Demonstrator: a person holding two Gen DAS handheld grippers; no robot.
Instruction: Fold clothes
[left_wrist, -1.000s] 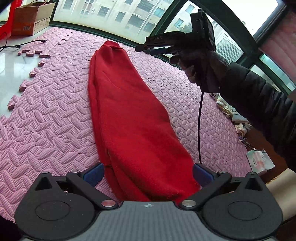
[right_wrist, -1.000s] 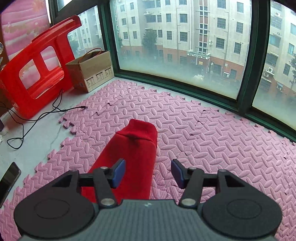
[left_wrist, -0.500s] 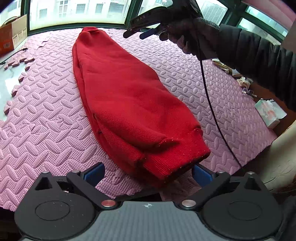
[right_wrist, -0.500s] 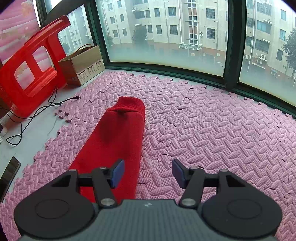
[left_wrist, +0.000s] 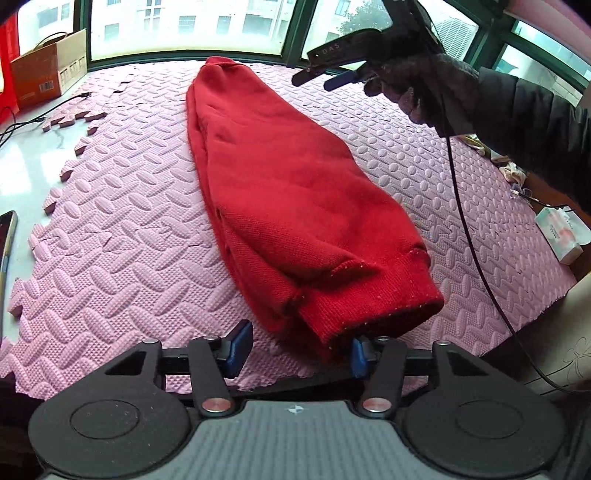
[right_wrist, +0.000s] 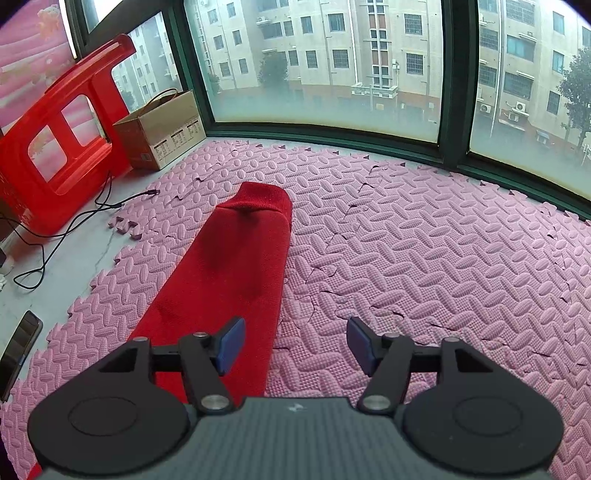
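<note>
A red knit sweater (left_wrist: 280, 192) lies folded lengthwise into a long strip on the pink foam mat (left_wrist: 110, 229). Its ribbed hem is nearest my left gripper (left_wrist: 299, 349), which is open, with the hem just ahead of and partly over its right finger. The collar end is far away near the window. In the right wrist view the sweater (right_wrist: 229, 273) runs away toward the collar, left of centre. My right gripper (right_wrist: 293, 345) is open and empty, hovering above the mat beside the sweater's right edge. It also shows in the left wrist view (left_wrist: 332, 75), held high.
A cardboard box (right_wrist: 162, 129) and a red plastic stool (right_wrist: 55, 147) stand at the far left by the window. A black cable (right_wrist: 74, 229) lies on the bare floor. A phone (right_wrist: 18, 350) lies at the mat's left edge. A small packet (left_wrist: 557, 232) lies at the right.
The left gripper has drawn back from the hem, so the hem now lies ahead of its fingers. The right gripper has moved slightly nearer along the sweater. Both stay open.
</note>
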